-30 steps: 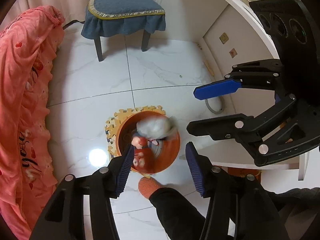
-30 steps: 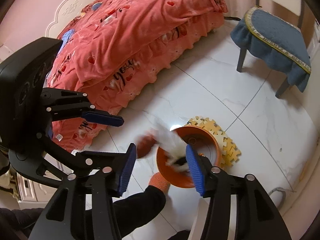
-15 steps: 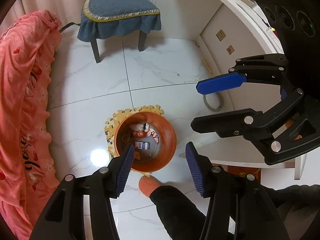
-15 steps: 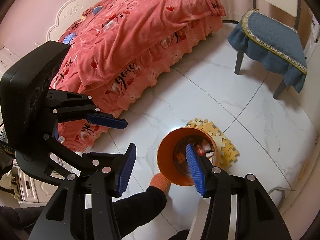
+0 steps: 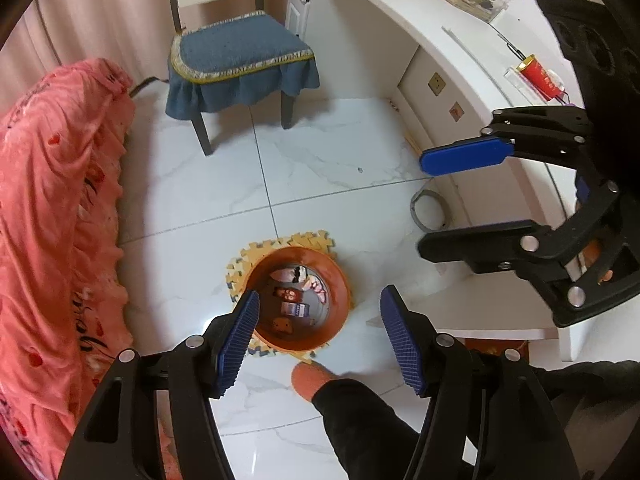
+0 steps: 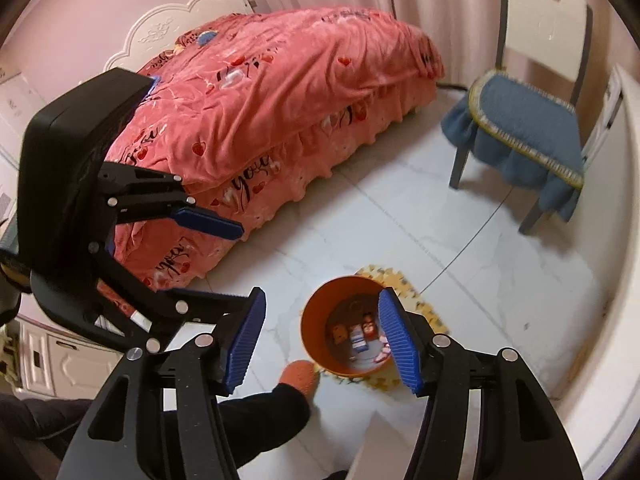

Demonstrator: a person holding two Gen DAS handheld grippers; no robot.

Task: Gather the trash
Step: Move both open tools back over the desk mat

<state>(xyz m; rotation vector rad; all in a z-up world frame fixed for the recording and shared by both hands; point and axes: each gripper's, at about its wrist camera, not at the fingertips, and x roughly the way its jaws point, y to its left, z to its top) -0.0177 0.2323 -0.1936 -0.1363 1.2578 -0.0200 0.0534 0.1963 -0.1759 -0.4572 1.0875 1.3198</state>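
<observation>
Layout: bin on mat, floor between bed and desk

The bin (image 5: 300, 300) stands on the foam mat (image 5: 312, 240) with wrappers (image 5: 294, 309) inside. Bed (image 5: 52, 220) lies left, desk (image 5: 460, 32) right, chair (image 5: 240, 60) behind. A foot (image 5: 310, 376) rests before the bin.

**White marble floor and what stands on it**

We see a white marble tile floor (image 5: 328, 152) with dark grout lines. Between the left fingers (image 5: 240, 332) sits a yellow puzzle-edged foam mat (image 5: 316, 240), and on it an orange bin (image 5: 340, 280) holding wrappers and small packets (image 5: 294, 308). Just below the bin, an orange slipper (image 5: 310, 376) rests on the tiles. Far beyond the fingers stands a chair with a blue cushion (image 5: 236, 60). Left of the fingers a pink bed cover (image 5: 52, 208) reaches the floor; right of them rises a white desk (image 5: 472, 64), a grey cable loop (image 5: 420, 212) at its foot.
</observation>
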